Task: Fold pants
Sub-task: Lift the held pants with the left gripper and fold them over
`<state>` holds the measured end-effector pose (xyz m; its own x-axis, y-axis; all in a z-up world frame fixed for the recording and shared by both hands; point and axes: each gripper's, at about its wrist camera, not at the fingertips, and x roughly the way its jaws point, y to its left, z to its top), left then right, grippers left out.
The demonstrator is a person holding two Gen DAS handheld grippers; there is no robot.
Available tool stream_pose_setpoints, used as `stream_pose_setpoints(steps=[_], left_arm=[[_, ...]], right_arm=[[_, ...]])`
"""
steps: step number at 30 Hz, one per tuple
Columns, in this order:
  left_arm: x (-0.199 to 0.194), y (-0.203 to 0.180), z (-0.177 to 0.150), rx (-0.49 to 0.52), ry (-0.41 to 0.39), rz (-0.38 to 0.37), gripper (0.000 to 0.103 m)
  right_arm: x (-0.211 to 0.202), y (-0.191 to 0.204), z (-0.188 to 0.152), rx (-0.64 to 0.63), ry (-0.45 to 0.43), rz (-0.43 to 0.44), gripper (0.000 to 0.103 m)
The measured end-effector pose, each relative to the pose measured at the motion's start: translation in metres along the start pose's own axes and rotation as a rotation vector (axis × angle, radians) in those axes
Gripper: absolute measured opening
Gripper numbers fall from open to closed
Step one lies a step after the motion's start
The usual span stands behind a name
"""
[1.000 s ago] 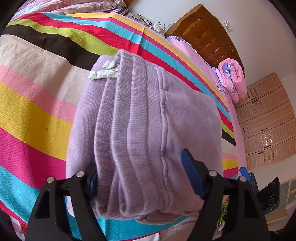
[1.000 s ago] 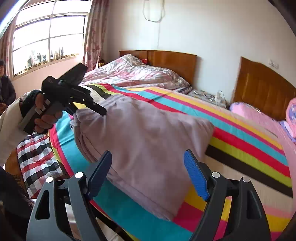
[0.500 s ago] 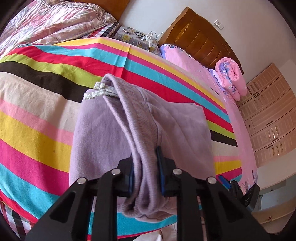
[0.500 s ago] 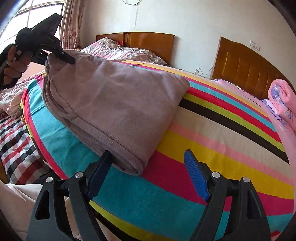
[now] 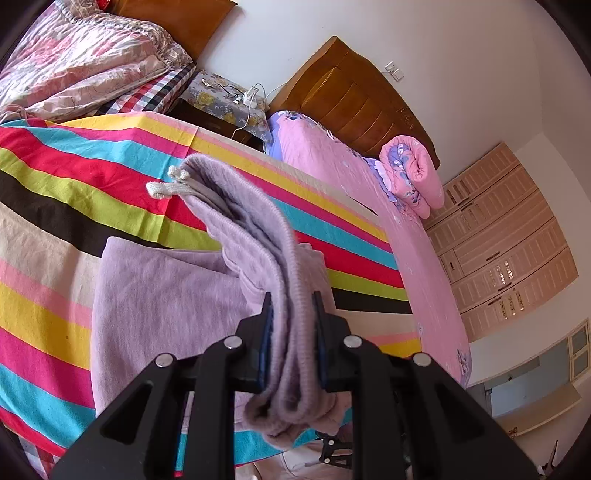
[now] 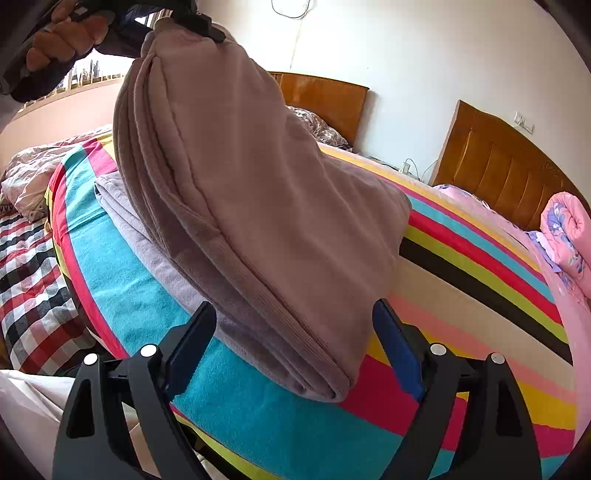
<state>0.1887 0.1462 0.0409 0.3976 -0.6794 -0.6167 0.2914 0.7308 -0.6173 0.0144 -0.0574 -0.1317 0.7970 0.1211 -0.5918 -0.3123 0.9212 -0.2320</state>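
Observation:
The lilac pants [image 5: 170, 302] lie folded on the striped bedspread [image 5: 55, 206]. My left gripper [image 5: 293, 332] is shut on the ribbed waistband edge [image 5: 258, 229] and holds that end lifted off the bed; the white drawstring [image 5: 162, 188] hangs at its far end. In the right wrist view the pants [image 6: 258, 206] rise steeply up to the left gripper [image 6: 201, 26] at the top. My right gripper [image 6: 293, 332] is open, its fingers either side of the pants' lower folded corner, close to the bedspread [image 6: 461, 295].
A second bed with a pink cover [image 5: 354, 184] and a rolled pink quilt [image 5: 413, 173] lies to the right. A nightstand with cables [image 5: 229, 99] stands between wooden headboards [image 5: 354, 107]. A checked sheet [image 6: 29, 280] lies left of the bed edge.
My left gripper shut on the waistband and lifted that end up off the bed. My right gripper moved in low around the pants' near folded corner, still open.

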Motion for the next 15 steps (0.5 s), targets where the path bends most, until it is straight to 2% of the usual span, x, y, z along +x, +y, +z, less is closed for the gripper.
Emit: stream_pose_setpoints(steps=[1, 3, 6, 8, 10, 13, 14, 15], left_arm=[[-0.002, -0.002, 0.001, 0.004, -0.005, -0.002, 0.019], [-0.007, -0.003, 0.004, 0.001, -0.015, -0.006, 0.019], [-0.013, 0.006, 0.004, -0.018, -0.027, -0.017, 0.019], [-0.016, 0.021, -0.003, -0.034, -0.034, -0.025, 0.019], [-0.006, 0.051, -0.017, -0.072, -0.022, -0.001, 0.019], [0.025, 0.13, -0.052, -0.198, 0.035, 0.065, 0.019], [0.034, 0.153, -0.064, -0.246, 0.047, 0.044, 0.019], [0.034, 0.167, -0.073, -0.274, 0.015, -0.03, 0.019]], right_arm=[[0.003, 0.003, 0.002, -0.023, -0.005, -0.048, 0.086], [0.006, -0.007, 0.001, 0.013, 0.0, -0.127, 0.086], [-0.006, -0.038, -0.006, 0.126, -0.016, -0.171, 0.086], [-0.005, -0.047, -0.015, 0.123, 0.031, -0.203, 0.086], [0.004, -0.052, -0.027, 0.139, 0.086, -0.179, 0.086], [0.004, -0.053, -0.032, 0.174, 0.088, -0.158, 0.086], [0.004, -0.052, -0.031, 0.16, 0.086, -0.159, 0.086], [0.005, -0.053, -0.031, 0.155, 0.086, -0.157, 0.086]])
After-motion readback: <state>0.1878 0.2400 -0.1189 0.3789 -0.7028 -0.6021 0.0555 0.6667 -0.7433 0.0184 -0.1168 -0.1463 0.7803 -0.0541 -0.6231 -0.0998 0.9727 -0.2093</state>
